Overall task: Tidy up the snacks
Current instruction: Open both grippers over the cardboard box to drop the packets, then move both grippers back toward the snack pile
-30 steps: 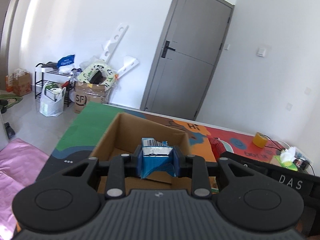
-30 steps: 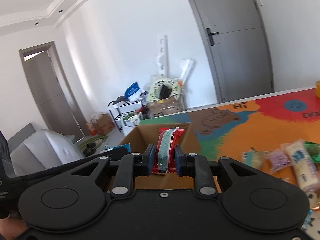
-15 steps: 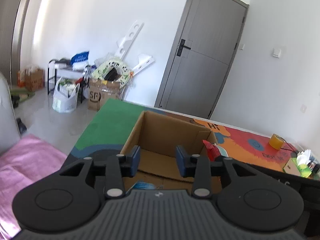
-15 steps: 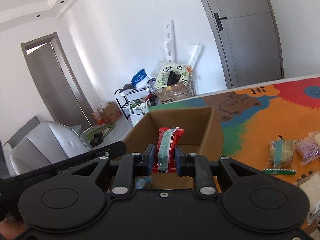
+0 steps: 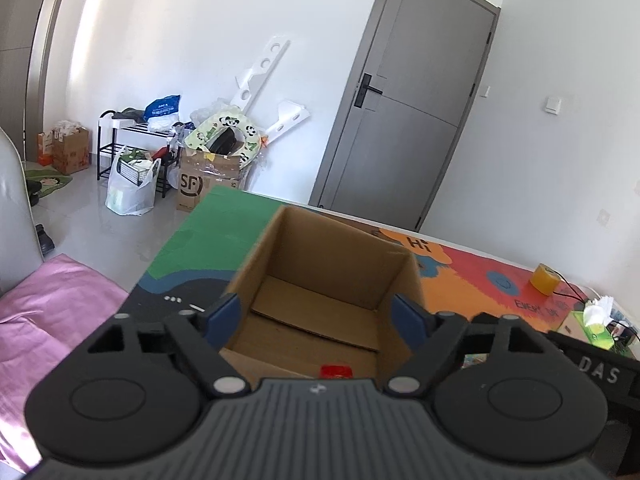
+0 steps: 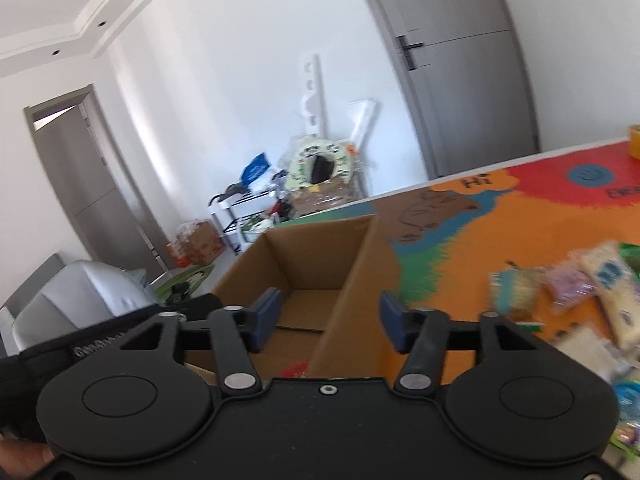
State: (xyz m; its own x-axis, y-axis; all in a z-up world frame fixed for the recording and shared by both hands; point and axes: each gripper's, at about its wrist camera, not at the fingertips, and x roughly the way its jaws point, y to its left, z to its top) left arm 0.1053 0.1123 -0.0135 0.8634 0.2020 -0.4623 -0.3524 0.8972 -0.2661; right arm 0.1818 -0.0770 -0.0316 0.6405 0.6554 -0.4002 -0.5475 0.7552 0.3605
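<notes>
Two grippers hang over the cardboard box point(image 5: 320, 280). Left wrist view: the left gripper point(image 5: 318, 316) has its jaws opening wide and empty, a red packet point(image 5: 336, 371) below in the box. Right wrist view: the right gripper point(image 6: 330, 318) is opening, empty; loose snack packets point(image 6: 600, 280) lie on the colourful mat point(image 6: 460, 248), probably light, crinkly and slippery, best pinched across the flat middle.

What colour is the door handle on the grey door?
Black. The door handle shows best in the left wrist view.
</notes>
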